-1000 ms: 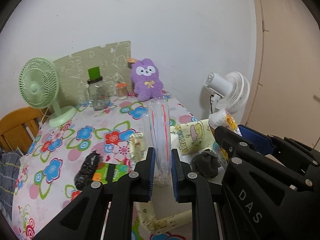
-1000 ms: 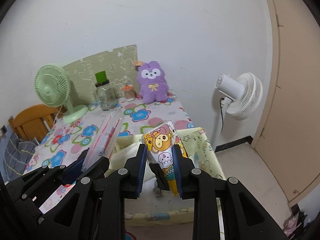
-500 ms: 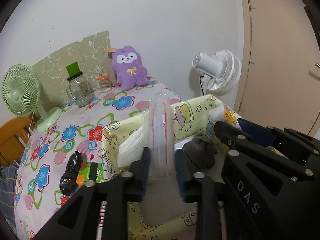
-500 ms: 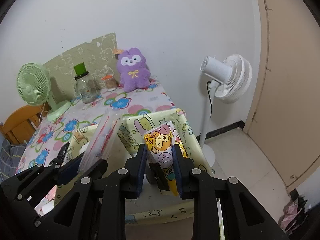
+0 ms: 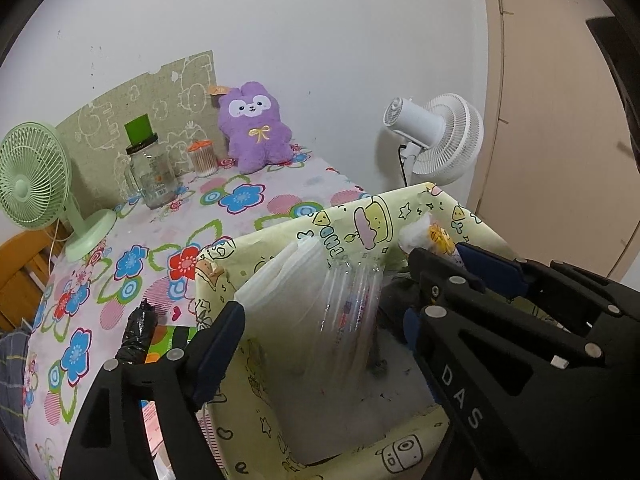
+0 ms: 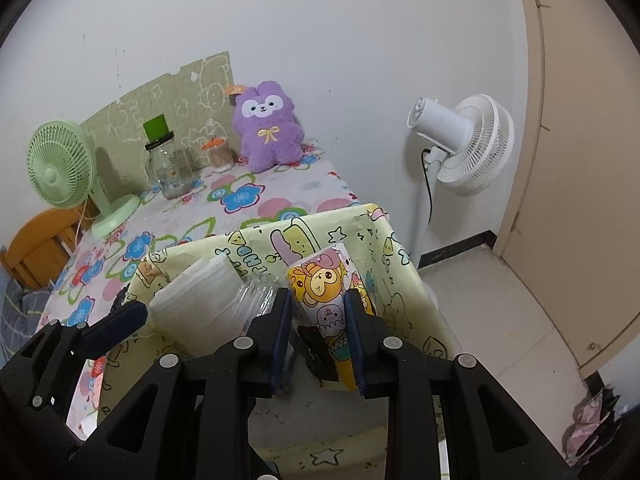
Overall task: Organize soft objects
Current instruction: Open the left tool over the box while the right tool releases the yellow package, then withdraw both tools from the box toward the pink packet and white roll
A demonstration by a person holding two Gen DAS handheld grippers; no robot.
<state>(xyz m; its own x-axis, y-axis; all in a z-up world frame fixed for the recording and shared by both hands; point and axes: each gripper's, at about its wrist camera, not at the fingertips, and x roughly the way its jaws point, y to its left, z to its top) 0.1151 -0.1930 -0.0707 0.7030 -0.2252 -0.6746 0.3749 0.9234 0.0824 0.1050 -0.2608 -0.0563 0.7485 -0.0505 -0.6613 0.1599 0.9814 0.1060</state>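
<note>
**Let one pack go cleanly, then lower the other**

On the left, the left gripper has just been opening; its jaws now stand wide, and the clear plastic pack sits between them untouched, already down inside the yellow cartoon storage box beside a white folded pack. Pull that gripper straight back so neither finger catches the film. On the right, the right gripper is clamped on the cartoon-printed pack, held upright over the box's right side. Lower it into the free space before letting go (a high drop would likely tip it over). The purple plush waits at the counter's far end.
</note>
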